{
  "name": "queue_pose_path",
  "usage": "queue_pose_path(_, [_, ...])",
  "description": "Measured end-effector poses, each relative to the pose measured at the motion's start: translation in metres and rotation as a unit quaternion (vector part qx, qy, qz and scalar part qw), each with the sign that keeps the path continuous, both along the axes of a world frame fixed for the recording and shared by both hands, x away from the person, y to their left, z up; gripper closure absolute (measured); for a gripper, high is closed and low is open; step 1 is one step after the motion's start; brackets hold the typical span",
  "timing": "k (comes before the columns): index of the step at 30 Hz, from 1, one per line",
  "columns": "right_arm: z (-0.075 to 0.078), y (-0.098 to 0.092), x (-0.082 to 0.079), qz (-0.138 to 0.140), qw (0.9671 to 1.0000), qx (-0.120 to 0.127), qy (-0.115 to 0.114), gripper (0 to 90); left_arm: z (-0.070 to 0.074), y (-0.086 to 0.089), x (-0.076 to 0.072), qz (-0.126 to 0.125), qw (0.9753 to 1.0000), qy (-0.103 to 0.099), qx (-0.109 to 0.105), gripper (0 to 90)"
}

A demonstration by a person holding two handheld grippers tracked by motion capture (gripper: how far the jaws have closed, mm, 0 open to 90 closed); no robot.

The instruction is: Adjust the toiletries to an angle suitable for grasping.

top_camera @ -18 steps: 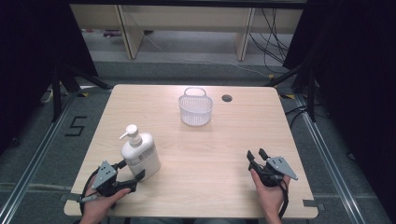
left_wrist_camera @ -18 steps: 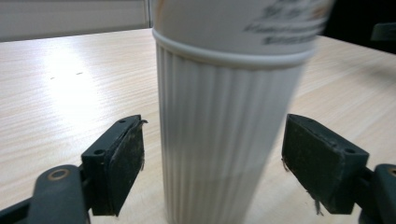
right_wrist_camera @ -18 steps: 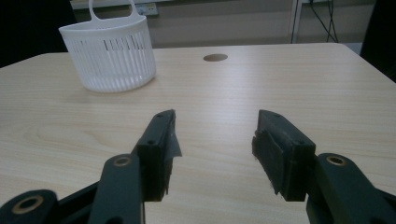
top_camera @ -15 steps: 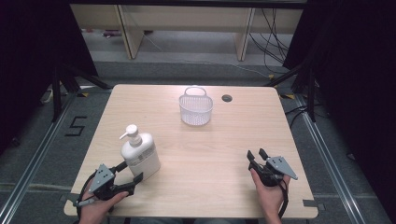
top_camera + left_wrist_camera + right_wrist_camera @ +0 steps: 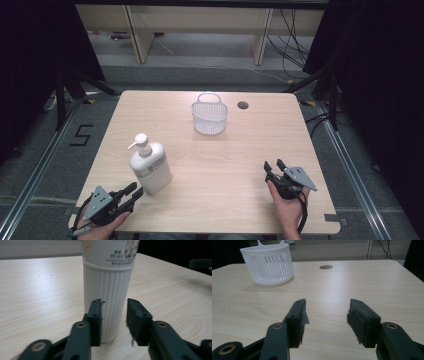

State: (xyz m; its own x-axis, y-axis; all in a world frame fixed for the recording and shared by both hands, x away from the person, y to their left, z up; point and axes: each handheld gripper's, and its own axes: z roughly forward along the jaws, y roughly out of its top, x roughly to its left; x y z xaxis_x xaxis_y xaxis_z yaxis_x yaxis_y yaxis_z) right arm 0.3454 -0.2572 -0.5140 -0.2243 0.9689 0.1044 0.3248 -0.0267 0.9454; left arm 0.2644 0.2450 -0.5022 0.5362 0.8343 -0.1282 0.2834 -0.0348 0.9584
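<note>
Two grippers rest low in the high view, one at each lower corner of the wooden table [image 5: 240,165].

At lower left, the left gripper [image 5: 131,193] lies in the person's hand near the front edge, its jaws pointing up and right toward the white pump bottle [image 5: 150,167]. The bottle stands upright just beyond the tips. In the left gripper view the jaws are narrowly parted and hold nothing, with the ribbed base of the bottle [image 5: 107,300] framed behind the gap; that gap looks narrower than the bottle, so I judge they would need to widen before closing on it.

At upper middle, a white slotted basket [image 5: 210,116] sits well apart from the bottle, with a round cable hole [image 5: 243,105] just to its right.

At lower right, the right gripper [image 5: 274,167] aims toward the far edge, jaws moderately wide and empty. Bare wood lies ahead of it, and the basket shows at the upper left of the right gripper view.

Between bottle and basket the tabletop is bare, giving room to carry the bottle across. The bottle stands toward the left side, leaving less room there.
</note>
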Motion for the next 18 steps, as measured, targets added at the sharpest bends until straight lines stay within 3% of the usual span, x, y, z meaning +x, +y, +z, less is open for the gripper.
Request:
queue_pose_path(5, [0.000, -0.002, 0.000, -0.003, 0.9999, -0.011, 0.001, 48.9, 0.011, -0.008, -0.003, -0.019, 0.9997, -0.016, -0.007, 82.4])
queue_pose_path(8, [0.000, 0.002, 0.000, -0.004, 1.0000, 0.007, 0.006, 48.9, 0.015, -0.016, 0.000, -0.029, 0.9994, -0.018, -0.006, 88.7])
queue_pose_path(12, [0.000, 0.002, 0.000, -0.006, 1.0000, 0.002, 0.008, 48.9, 0.016, -0.022, 0.007, -0.039, 0.9991, -0.018, -0.005, 89.2])
queue_pose_path(13, [0.000, 0.000, 0.002, 0.008, 1.0000, 0.004, 0.001, 48.7, 0.017, -0.024, 0.010, -0.042, 0.9990, -0.017, 0.000, 89.2])
queue_pose_path(18, [-0.001, -0.001, 0.003, 0.004, 0.9999, -0.010, -0.008, 48.4, 0.016, -0.028, 0.018, -0.042, 0.9990, -0.017, 0.006, 89.2])
